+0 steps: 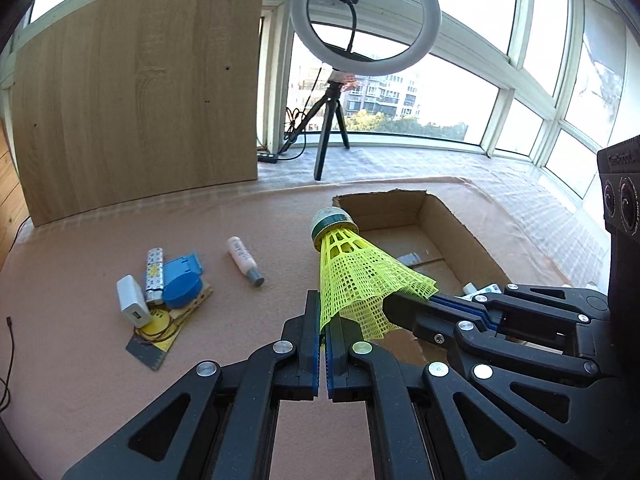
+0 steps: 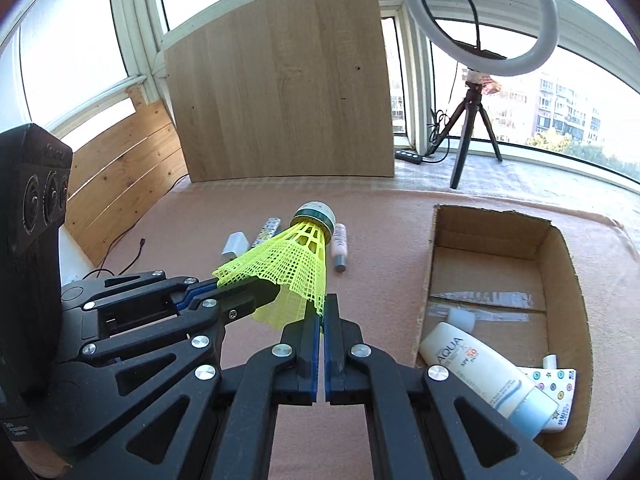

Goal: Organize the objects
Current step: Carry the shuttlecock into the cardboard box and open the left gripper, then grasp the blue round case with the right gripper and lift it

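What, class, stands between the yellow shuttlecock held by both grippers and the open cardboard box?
Nothing visible. The shuttlecock is pinched by its skirt in both the left gripper and the right gripper. Only bare pink cloth lies between it and the cardboard box, whose top is open.

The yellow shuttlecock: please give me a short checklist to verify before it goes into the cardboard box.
1. Left gripper shut on shuttlecock skirt: ok.
2. Right gripper shut on the skirt too: ok.
3. Shuttlecock lifted off the pink cloth: ok.
4. Cardboard box open on top: ok.
5. Free floor in the box behind the sunscreen bottle: ok.
6. Skirt mesh undamaged by the grip: cannot tell.
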Available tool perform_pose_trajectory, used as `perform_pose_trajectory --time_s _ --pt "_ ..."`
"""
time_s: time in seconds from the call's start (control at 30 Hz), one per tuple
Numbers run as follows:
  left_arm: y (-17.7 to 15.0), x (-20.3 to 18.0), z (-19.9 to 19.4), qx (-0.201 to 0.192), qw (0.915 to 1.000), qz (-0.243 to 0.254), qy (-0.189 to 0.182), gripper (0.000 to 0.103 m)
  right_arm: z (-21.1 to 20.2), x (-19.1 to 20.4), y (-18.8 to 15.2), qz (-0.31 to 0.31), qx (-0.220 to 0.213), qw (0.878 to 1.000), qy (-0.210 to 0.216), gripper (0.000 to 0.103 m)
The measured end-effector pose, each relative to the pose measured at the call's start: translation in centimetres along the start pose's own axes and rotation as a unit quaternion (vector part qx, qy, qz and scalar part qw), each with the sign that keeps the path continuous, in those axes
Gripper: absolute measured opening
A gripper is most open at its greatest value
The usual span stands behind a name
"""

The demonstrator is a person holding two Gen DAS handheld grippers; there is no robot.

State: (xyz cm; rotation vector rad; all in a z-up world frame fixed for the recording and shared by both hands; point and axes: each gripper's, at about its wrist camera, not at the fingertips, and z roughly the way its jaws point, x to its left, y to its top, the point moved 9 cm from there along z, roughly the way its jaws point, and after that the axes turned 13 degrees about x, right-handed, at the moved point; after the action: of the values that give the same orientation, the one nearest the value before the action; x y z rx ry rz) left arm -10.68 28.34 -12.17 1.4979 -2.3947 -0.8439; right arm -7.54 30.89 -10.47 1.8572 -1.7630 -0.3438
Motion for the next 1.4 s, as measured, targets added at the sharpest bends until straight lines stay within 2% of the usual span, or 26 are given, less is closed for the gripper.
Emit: perform_pose_trajectory --time_s 0.27,0.33,0.37,0.4,0.43,0.47,0.5,0.57,0.77,0.93,1.2,1.4 --pt "2.5 -7.9 3.0 0.012 0.9980 0.047 -0.041 0.001 -2.4 -7.5 -1.6 0.040 -0.007 0.998 -0.043 0.002" --pt "2.7 -9.6 3.7 0.018 0.9964 0.059 -0.057 0.006 -2.9 -9.4 -2.0 0.053 -0.007 0.997 -0.055 0.002" --pt "2.7 -10.2 4.0 0.022 0.9961 0.065 -0.055 0.017 -3.1 -10.4 -2.3 0.060 -0.007 0.996 -0.066 0.004" --pt "2.7 -10.2 4.2 0.024 0.9964 0.069 -0.043 0.028 -3.3 -11.5 -2.6 0.070 -0.009 0.994 -0.083 0.010" --pt "2.7 -9.9 4.0 0.020 0.9973 0.065 -0.029 0.045 -3.6 -12.4 -2.8 0.080 -0.011 0.992 -0.096 0.018" --pt "2.7 -9.4 3.8 0.014 0.9979 0.060 -0.022 0.062 -3.8 -13.3 -3.1 0.090 -0.013 0.990 -0.110 0.034" --pt "2.6 -8.6 3.5 0.010 0.9983 0.053 -0.021 0.067 -4.2 -14.1 -3.3 0.102 -0.015 0.987 -0.126 0.047" --pt "2.3 -7.0 3.2 0.011 0.9991 0.038 -0.018 0.069 -4.7 -14.8 -3.4 0.114 -0.024 0.985 -0.126 0.054" --pt "0.2 -0.5 2.2 0.018 0.9998 -0.006 0.003 0.069 -4.1 -13.3 -2.4 0.111 -0.027 0.986 -0.120 0.054" --pt "-2.6 6.2 0.5 0.024 0.9978 -0.059 0.018 0.070 -2.0 -8.2 -0.5 0.075 -0.020 0.992 -0.095 0.055" --pt "-7.2 17.3 -3.0 0.019 0.9863 -0.154 0.056 0.073 3.5 1.1 1.9 0.008 0.013 0.999 -0.034 0.055" --pt "-10.7 23.8 -4.8 0.017 0.9742 -0.213 0.073 0.073 8.2 5.8 3.0 -0.019 0.048 0.999 -0.003 0.055"
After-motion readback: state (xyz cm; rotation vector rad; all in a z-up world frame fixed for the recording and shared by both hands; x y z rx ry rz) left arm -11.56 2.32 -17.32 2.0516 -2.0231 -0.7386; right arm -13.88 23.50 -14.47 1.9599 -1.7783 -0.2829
